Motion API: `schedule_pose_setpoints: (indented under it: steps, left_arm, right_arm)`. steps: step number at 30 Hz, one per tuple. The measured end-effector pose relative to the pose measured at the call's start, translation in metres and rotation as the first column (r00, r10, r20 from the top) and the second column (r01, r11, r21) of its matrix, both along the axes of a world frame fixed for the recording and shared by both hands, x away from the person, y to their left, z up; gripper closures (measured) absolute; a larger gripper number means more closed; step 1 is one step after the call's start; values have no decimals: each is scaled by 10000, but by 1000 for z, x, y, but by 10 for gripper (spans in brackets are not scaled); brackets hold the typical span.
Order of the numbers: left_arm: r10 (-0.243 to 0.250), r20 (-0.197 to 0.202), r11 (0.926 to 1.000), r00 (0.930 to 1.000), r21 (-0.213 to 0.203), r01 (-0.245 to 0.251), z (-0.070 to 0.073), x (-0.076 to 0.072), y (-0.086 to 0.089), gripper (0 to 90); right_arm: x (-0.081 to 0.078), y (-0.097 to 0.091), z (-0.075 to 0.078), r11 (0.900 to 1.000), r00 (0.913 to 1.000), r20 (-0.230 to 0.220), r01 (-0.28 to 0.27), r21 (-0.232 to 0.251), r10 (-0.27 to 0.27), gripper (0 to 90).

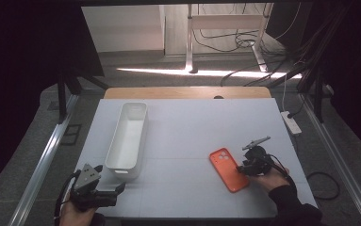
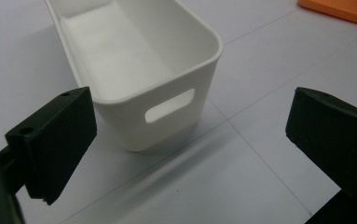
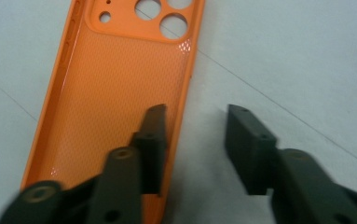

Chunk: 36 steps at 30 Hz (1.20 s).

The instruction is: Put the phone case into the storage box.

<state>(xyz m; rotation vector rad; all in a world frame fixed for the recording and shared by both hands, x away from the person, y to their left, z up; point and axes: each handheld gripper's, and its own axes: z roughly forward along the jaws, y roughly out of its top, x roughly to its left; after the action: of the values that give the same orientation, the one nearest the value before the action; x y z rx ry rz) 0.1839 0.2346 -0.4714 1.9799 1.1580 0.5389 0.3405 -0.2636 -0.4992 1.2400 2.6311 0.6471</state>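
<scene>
An orange phone case [image 1: 228, 169] lies hollow side up on the white table, right of centre, its camera cut-outs toward the far end. My right gripper [image 1: 244, 165] is at the case's right long edge. In the right gripper view it [image 3: 192, 140] stands open, one jaw inside the case [image 3: 115, 84], the other outside on the table, the case wall between them. A long white bin [image 1: 127, 140] stands left of centre. My left gripper [image 1: 114, 190] is open near the table's front left, facing the bin's near end [image 2: 162, 88] with its handle slot.
A white power strip [image 1: 291, 121] lies at the table's right edge. A wooden strip [image 1: 187, 92] runs along the far edge. Cables and a stand's legs are on the floor beyond. A corner of the orange case [image 2: 344, 9] peeks in at the top right of the left gripper view.
</scene>
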Motion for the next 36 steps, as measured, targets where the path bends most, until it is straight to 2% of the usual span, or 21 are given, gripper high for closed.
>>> schedule_pose_setpoints:
  steps: [3, 4, 6, 8, 10, 13, 17, 19, 27, 31, 33, 36]
  left_arm:
    - [-14, 5, 10000, 10000, 24, 14, 0, 0, 0, 28]
    - [-14, 5, 10000, 10000, 24, 14, 0, 0, 0, 33]
    - [-98, 1, 9999, 10000, 128, 98, 0, 0, -1, 36]
    - [-155, -62, 9996, 9999, 221, 156, 0, 0, -2, 35]
    - [-189, -150, 9996, 9997, 218, 192, 0, 1, -3, 37]
    - [-199, -248, 9997, 9995, 160, 203, 0, 2, -2, 42]
    - [-211, -313, 9997, 9993, 112, 215, 0, 3, -2, 34]
    - [-182, -293, 9998, 9994, 111, 186, 0, 3, -2, 18]
    - [-250, -306, 9996, 9992, -154, 246, 1, 5, -2, 0]
    - [-376, -111, 9991, 9992, -217, 374, 5, 6, -7, 0]
    - [-513, 29, 9982, 9987, -304, 514, 8, 8, -12, 0]
    - [-635, 54, 9975, 9980, -298, 636, 10, 11, -17, 0]
  right_arm:
    - [1, -1, 0, 9997, 9996, -278, 77, 234, -70, 737]
    - [1, -1, 0, 9997, 9996, -278, 77, 234, -70, 737]
    - [1, 1, 0, 9990, 9985, -548, -19, 453, 44, 855]
    - [1, 2, 1, 9987, 9975, -684, 233, 453, -202, 877]
    - [3, 0, 1, 9964, 9947, -935, 481, 693, -415, 887]
    - [4, -2, 1, 9946, 9928, -1081, 617, 839, -525, 892]
    - [2, -3, 2, 9934, 9937, -966, 651, 945, -559, 896]
    - [1, -4, 4, 9945, 9962, -711, 566, 884, -504, 897]
    - [-4, -11, 13, 9909, 9992, -106, 403, 1285, -393, 896]
    - [-5, -12, 17, 9882, 9989, 111, 437, 1469, -458, 896]
    - [-6, -15, 21, 9842, 9984, 298, 428, 1718, -487, 896]
    - [-8, -17, 26, 9801, 9975, 497, 404, 1943, -510, 896]
